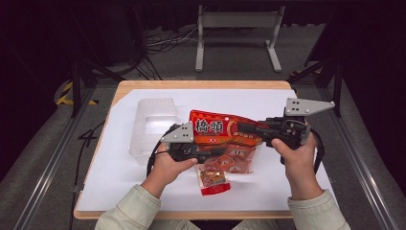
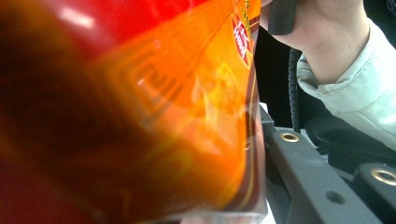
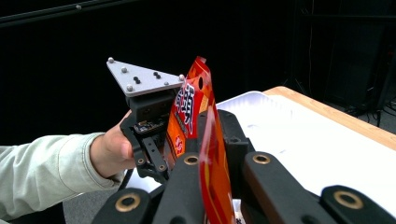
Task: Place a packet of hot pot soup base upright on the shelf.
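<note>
The big orange snack bag is held up above the middle of the tabletop by both claws, probably so that it can be pulled open or emptied. The right claw is clamped on one edge of the bag; in the right gripper view the film stands upright between its jaws. The left claw seems clamped on the lower side, but its jaws are hidden, so I cannot tell. A small red packet lies just below the bag, perhaps fallen out. A clear plastic box waits at the left. The tabletop is white with a wooden border; the room behind is dark, with a metal stand.
</note>
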{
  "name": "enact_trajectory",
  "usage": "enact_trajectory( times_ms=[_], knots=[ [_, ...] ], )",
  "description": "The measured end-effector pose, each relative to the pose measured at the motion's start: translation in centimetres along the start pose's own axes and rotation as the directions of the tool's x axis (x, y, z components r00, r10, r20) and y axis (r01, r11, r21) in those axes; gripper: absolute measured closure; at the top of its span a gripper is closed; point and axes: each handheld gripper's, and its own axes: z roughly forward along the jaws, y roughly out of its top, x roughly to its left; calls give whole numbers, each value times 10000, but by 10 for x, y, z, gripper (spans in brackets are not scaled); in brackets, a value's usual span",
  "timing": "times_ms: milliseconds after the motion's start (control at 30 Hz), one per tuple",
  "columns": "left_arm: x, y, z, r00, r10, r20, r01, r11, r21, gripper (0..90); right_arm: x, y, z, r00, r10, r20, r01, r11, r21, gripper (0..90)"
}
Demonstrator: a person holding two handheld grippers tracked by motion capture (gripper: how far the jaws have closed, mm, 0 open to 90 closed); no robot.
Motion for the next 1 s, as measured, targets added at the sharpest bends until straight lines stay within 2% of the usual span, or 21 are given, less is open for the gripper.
enact_trajectory(
  times_ms=[200, 400, 467, 633, 733, 867, 1000],
  knots=[
    [2, 1, 0, 9997, -189, 146, 188, 9998, 82, 715, -3, -1, 0, 9999, 70, 93, -70, 10000, 62, 897],
    [1, 2, 0, 9997, -180, 135, 176, 9995, 279, 715, -5, -1, -2, 9996, 11, 271, -15, 9999, 170, 856],
    [2, 2, 0, 9998, -168, 121, 164, 9993, 327, 715, -6, -1, -5, 9991, -16, 417, 10, 9999, 148, 820],
    [1, 2, -5, 10000, -72, 21, 71, 9991, 423, 716, -11, 0, -12, 9957, -167, 912, 141, 9995, 290, 651],
    [2, 1, -10, 9999, -76, -96, 80, 9994, 351, 716, -15, -2, -19, 9938, -107, 1107, 91, 9998, 148, 570],
    [6, 1, -21, 9992, -183, -350, 194, 9993, 308, 716, -18, -7, -29, 9896, -69, 1437, 69, 10000, 0, 531],
    [10, 0, -31, 9981, -181, -596, 198, 9994, 284, 716, -25, -21, -36, 9828, 8, 1848, -2, 10000, -35, 523]
  ],
)
